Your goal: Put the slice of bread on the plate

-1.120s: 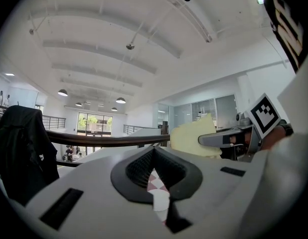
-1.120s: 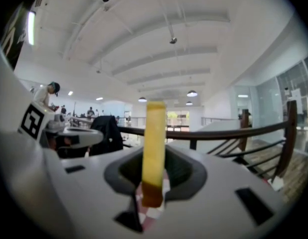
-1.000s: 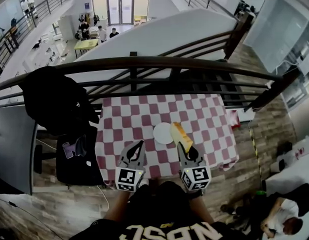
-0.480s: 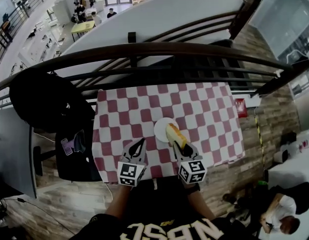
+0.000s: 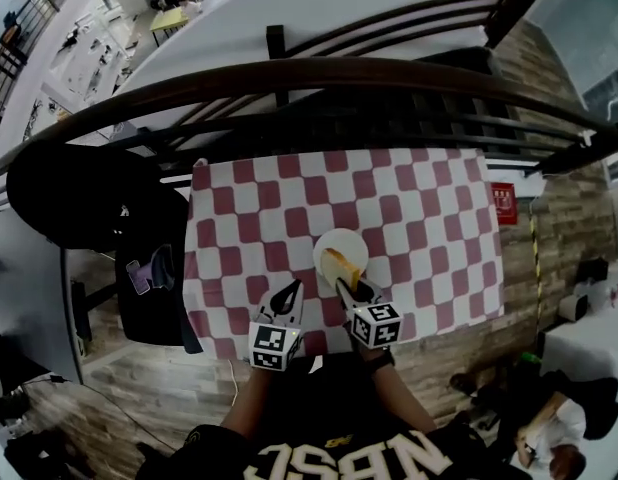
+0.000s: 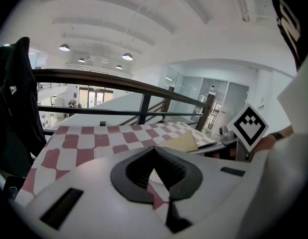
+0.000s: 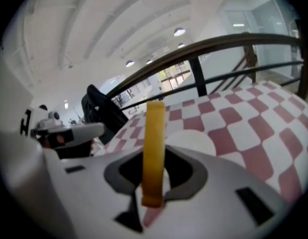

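Observation:
A white round plate (image 5: pixel 341 246) sits on the red-and-white checked tablecloth (image 5: pixel 429 238), near its front edge. My right gripper (image 5: pixel 347 288) is shut on a yellow slice of bread (image 5: pixel 340 266), which reaches out over the plate's near half. In the right gripper view the bread (image 7: pixel 155 148) stands edge-on between the jaws, with the plate (image 7: pixel 191 142) just beyond it. My left gripper (image 5: pixel 291 290) hangs over the cloth left of the plate, shut and empty. The left gripper view shows its jaw tips meeting (image 6: pixel 154 151) and the bread (image 6: pixel 183 142) off to the right.
A dark curved railing (image 5: pixel 319 76) runs behind the table. A black jacket (image 5: pixel 74 193) hangs over a chair at the left, with a dark bag (image 5: pixel 149 288) below it. The table's front edge lies just under both grippers.
Both grippers have come down toward the table. The bread has moved from beside the plate's right rim to over the plate. The jaws look unchanged.

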Tool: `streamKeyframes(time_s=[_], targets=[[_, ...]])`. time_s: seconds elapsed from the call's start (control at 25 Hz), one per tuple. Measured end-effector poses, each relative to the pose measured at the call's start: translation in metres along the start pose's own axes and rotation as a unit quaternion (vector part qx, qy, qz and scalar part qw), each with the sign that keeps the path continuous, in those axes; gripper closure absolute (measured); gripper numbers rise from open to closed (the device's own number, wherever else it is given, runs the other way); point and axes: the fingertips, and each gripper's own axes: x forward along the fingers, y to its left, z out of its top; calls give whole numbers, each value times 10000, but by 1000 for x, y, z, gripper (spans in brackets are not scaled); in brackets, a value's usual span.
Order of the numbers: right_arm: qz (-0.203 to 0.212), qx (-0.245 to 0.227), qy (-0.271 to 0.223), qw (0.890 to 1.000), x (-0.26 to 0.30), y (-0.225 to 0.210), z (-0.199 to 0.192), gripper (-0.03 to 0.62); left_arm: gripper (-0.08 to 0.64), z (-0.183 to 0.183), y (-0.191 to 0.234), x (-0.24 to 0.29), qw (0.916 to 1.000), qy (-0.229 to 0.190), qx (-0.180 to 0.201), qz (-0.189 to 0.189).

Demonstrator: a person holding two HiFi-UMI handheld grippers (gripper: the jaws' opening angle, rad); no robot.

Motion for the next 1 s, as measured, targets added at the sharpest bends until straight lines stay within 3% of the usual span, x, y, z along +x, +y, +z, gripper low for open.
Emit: streamKeyframes(time_s=[0.2, 0.32, 0.44, 0.6, 0.68, 0.8, 1.0], targets=[[937, 1027, 185, 9901, 35, -3, -3, 494, 541, -3, 3, 13, 9998, 146, -68, 67], [972, 1465, 392, 9836, 48, -14, -10, 494, 541, -1, 9, 18, 9997, 165, -90, 175], [938, 1579, 484, 9818, 55, -21, -11, 494, 541, 1, 11, 23, 9995, 188, -35, 236], [599, 1032, 783, 9898, 59, -29, -15, 483, 541, 1, 6, 29, 9995, 217, -84, 222], [284, 513, 974, 9935, 60, -36, -14, 432, 541, 0, 2, 33, 9994, 276, -27, 212], [-279, 79, 1053, 9940, 59, -52, -6, 284, 541, 3, -2, 37, 9994, 301, 18, 169], [-806, -181, 770, 9936, 49, -69, 18, 239, 541, 15, 2, 33, 9997, 152, 6, 182]])
